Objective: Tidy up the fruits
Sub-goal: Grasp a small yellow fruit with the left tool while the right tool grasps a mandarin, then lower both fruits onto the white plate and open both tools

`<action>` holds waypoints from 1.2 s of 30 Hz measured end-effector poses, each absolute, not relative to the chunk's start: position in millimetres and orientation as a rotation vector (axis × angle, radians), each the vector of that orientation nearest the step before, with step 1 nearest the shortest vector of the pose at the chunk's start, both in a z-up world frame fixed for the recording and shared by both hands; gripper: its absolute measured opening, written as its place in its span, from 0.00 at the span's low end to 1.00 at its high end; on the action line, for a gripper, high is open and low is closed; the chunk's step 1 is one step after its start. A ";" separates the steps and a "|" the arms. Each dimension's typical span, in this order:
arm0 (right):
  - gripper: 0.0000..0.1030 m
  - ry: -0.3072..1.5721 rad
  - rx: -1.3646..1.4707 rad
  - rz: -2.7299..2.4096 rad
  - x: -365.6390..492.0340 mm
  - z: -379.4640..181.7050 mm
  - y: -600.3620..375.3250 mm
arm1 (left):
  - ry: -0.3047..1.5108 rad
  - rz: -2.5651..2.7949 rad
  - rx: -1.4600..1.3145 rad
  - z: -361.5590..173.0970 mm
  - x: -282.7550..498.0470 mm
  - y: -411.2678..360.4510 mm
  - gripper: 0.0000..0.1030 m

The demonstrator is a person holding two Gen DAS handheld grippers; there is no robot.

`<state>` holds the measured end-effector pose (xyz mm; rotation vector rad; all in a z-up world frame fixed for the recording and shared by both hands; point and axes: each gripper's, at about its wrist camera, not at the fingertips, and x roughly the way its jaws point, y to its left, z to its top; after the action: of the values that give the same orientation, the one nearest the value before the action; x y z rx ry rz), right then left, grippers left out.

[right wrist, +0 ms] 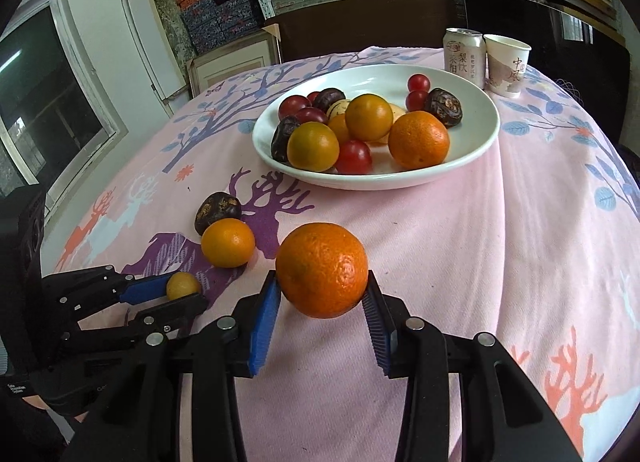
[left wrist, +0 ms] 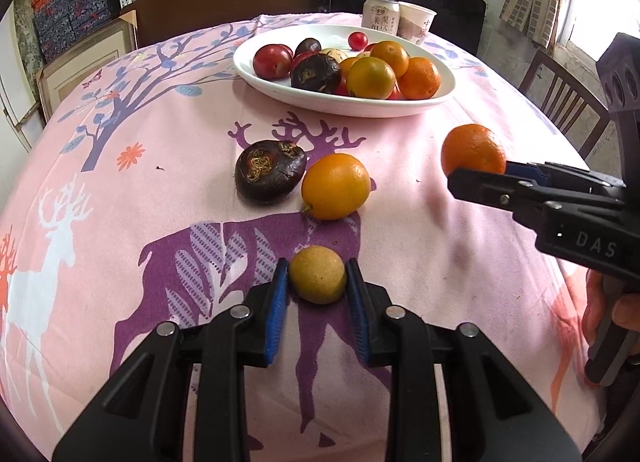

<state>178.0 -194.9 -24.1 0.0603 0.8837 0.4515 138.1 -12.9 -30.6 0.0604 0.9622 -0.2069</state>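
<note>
My left gripper (left wrist: 317, 264) is shut on a small yellow-brown round fruit (left wrist: 317, 280) that rests on the pink deer-print cloth. Its blue pads press both sides. My right gripper (right wrist: 321, 276) is shut on a large orange (right wrist: 322, 268), which appears to hang just above the cloth. A dark brown water chestnut (left wrist: 270, 170) and a yellow-orange citrus (left wrist: 335, 186) lie loose between the grippers and the plate. The white plate (right wrist: 472, 150) further back holds oranges, red plums, cherry tomatoes and more dark chestnuts. The left wrist view shows the right gripper (left wrist: 476, 178) at the right edge with the orange (left wrist: 472, 148).
A drink can (right wrist: 464, 56) and a paper cup (right wrist: 506, 64) stand behind the plate at the far table edge. A wooden chair (left wrist: 568, 98) stands to the right of the table. A hand (left wrist: 608, 310) grips the right gripper's handle. Shelves of boxes line the back wall.
</note>
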 end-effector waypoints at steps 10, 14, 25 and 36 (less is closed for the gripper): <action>0.41 0.796 0.110 0.469 174.6 6.9 -225.2 | 0.821 -0.225 0.083 36.9 143.0 -13.4 0.27; 0.41 0.745 0.103 0.458 185.7 25.0 -233.0 | 0.788 -0.232 0.057 58.1 172.2 -23.5 0.27; 0.41 0.715 0.134 0.404 257.1 28.2 -231.4 | 0.857 -0.138 -0.024 34.3 279.7 -46.0 0.27; 0.58 0.712 0.234 0.349 301.1 14.0 -240.1 | 0.820 -0.073 -0.102 31.0 299.2 -42.7 0.62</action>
<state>301.1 -240.1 14.0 0.2337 0.7122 0.3492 299.2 -42.7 31.0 -0.1017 0.8202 -0.0727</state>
